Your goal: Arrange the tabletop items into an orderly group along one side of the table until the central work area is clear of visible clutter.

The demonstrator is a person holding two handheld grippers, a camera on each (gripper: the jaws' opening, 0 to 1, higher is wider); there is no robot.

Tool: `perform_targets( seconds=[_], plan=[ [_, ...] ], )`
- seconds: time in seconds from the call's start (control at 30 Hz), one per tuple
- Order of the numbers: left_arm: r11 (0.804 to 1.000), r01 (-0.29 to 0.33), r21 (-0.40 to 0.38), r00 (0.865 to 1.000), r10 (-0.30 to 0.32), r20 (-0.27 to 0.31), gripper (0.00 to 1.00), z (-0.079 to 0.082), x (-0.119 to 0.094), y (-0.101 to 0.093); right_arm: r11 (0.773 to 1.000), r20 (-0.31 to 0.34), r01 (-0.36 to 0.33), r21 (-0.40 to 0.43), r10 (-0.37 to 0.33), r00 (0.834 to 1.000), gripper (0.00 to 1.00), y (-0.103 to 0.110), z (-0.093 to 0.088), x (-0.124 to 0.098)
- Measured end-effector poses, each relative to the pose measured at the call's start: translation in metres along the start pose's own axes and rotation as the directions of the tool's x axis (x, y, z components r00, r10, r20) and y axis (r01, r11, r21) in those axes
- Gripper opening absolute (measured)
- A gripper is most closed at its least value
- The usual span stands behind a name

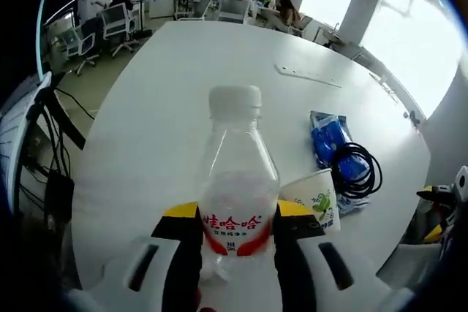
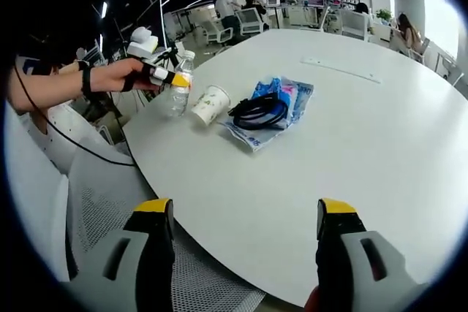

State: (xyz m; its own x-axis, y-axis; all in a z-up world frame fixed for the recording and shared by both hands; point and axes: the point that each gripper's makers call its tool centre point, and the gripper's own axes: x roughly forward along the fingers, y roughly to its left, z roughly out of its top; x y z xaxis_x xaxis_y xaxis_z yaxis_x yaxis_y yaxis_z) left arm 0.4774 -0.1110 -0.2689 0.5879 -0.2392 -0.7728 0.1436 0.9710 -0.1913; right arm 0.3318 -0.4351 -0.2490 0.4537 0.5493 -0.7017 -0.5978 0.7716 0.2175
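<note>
Bottle (image 1: 235, 180) upright between the yellow-tipped jaws of the left claw (image 1: 238, 226) in the left gripper view, pinched at the red-and-white label, white cap on top. Just beside it, to the right, a paper cup (image 1: 316, 199) lying on its side on the white tabletop (image 1: 183, 85). Beyond the cup, a blue packet (image 1: 330, 140) with a coiled black cable (image 1: 357, 169) resting on it. Farther off, a white power strip (image 1: 307, 75).

In the right gripper view, right claw (image 2: 247, 228) spread wide, gripping nothing, low over the tabletop's near edge. Well apart, at the far rim, a hand (image 2: 121, 76) holding the other claw closed on the bottle, cup beside it, cable atop the packet.
</note>
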Motion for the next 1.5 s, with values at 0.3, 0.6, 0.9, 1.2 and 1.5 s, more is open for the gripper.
perform_targets(
  seconds=[0.3, 0.6, 0.9, 1.2, 1.5],
  plan=[
    [1.000, -0.003, 0.002, 1.000, 0.003, 0.019, 0.36, 0.004, -0.006, 0.000, 1.000, 0.005, 0.004, -0.001, -0.004, 1.000, 0.80, -0.001, 0.001, -0.003],
    [1.000, -0.017, 0.021, 0.999, 0.016, 0.030, 0.36, -0.001, -0.011, -0.001, 1.000, 0.004, 0.003, -0.003, -0.003, 1.000, 0.80, 0.000, -0.001, -0.003],
    [0.997, -0.031, 0.076, 0.999, 0.028, 0.041, 0.37, -0.012, -0.017, -0.006, 1.000, 0.006, 0.004, -0.006, -0.004, 1.000, 0.80, -0.001, -0.001, -0.005],
    [0.992, -0.032, 0.121, 0.998, 0.026, 0.050, 0.37, -0.019, -0.020, -0.010, 1.000, 0.011, -0.002, -0.010, 0.002, 1.000, 0.80, 0.002, -0.001, -0.004],
    [0.988, -0.050, 0.149, 0.998, 0.043, 0.049, 0.37, -0.023, -0.018, -0.014, 1.000, 0.009, -0.002, -0.007, 0.003, 1.000, 0.80, 0.004, -0.004, -0.005]
  ],
)
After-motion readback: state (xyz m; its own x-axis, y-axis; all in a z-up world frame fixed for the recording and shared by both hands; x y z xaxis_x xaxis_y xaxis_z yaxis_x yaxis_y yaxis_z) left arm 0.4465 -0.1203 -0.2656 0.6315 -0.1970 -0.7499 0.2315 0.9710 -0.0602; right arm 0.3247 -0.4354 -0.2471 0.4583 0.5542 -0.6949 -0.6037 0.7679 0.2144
